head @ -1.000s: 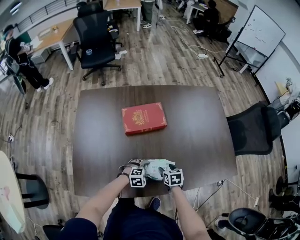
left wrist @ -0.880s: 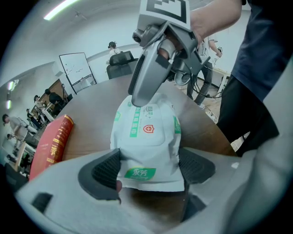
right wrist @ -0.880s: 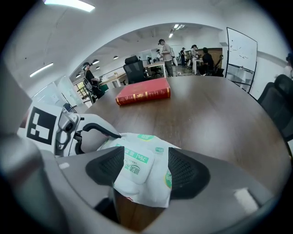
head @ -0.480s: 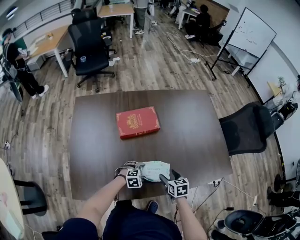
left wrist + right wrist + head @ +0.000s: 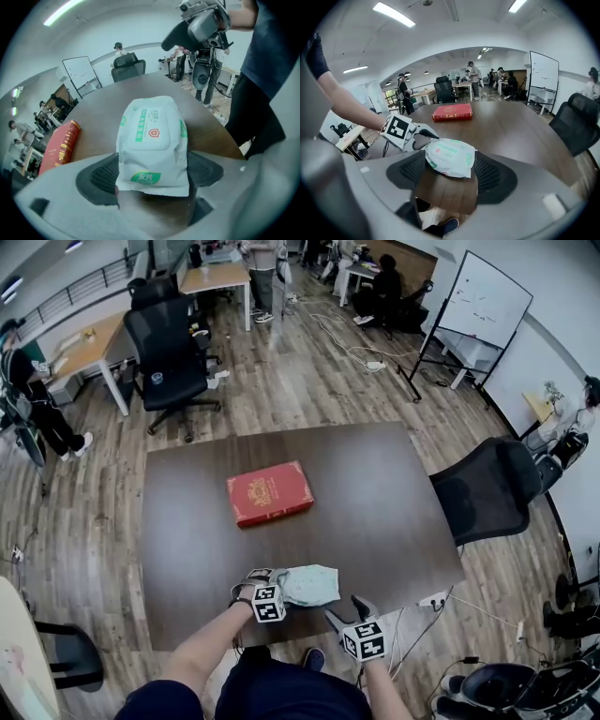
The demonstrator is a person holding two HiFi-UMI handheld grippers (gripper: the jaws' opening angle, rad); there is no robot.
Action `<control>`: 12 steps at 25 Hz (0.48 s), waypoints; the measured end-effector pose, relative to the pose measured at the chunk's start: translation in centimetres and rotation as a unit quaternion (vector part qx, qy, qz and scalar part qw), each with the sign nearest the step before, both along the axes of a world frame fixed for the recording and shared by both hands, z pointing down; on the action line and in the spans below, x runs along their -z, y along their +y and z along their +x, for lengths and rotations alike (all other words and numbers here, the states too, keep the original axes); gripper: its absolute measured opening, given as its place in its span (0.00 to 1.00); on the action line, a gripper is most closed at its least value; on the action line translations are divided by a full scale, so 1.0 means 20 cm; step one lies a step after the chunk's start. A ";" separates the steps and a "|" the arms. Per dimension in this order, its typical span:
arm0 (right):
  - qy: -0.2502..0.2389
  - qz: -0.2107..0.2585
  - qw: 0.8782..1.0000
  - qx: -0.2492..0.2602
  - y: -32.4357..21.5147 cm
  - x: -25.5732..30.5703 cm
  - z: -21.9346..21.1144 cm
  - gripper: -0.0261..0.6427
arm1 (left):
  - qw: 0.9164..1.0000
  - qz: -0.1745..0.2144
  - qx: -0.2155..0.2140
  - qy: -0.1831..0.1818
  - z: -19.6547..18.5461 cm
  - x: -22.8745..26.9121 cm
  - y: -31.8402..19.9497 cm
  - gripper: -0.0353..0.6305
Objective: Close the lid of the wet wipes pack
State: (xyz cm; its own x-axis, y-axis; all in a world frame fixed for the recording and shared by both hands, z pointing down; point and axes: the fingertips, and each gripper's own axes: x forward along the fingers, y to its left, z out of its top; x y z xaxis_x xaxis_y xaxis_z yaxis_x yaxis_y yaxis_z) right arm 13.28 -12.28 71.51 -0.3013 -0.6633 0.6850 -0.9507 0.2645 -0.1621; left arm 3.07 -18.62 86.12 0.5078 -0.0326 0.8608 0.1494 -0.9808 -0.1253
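The white and green wet wipes pack [image 5: 307,584] lies flat near the table's front edge, and its lid [image 5: 146,136] lies flat against the top. My left gripper [image 5: 262,577] is at the pack's left end. Its jaws are opening, with that end [image 5: 152,180] lying loose between the pads. My right gripper [image 5: 345,608] hangs open and empty, off to the right of the pack and back over the table's front edge. In the right gripper view the pack [image 5: 450,157] lies beyond the jaws of that gripper [image 5: 452,176], not between them.
A red book [image 5: 269,493] lies in the middle of the dark brown table [image 5: 384,502]. A black office chair [image 5: 487,493] stands at the table's right side. Desks, chairs and people are farther back in the room.
My right gripper has drawn back from the pack toward the person and to the right, rising off the table. The left gripper has stayed at the pack's left end.
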 end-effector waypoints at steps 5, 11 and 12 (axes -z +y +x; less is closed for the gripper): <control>0.003 0.008 1.000 -0.008 0.06 -0.01 0.02 0.55 | 0.997 -0.015 0.046 0.052 0.01 0.15 -0.01 0.77; -0.007 0.028 0.999 -0.018 0.09 0.03 0.05 0.56 | 0.978 -0.068 0.138 0.141 -0.02 0.43 -0.01 0.79; -0.004 0.034 0.999 -0.017 0.10 0.05 0.05 0.56 | 0.975 -0.078 0.149 0.146 -0.04 0.46 0.01 0.81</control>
State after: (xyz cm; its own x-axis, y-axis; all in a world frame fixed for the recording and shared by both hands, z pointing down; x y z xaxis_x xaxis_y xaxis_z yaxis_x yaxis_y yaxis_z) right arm 14.26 -10.37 70.53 -0.2836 -0.7174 0.6363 -0.9579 0.2431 -0.1528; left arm 2.21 -18.50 76.94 0.7194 -0.0961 0.6880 -0.1641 -0.9859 0.0338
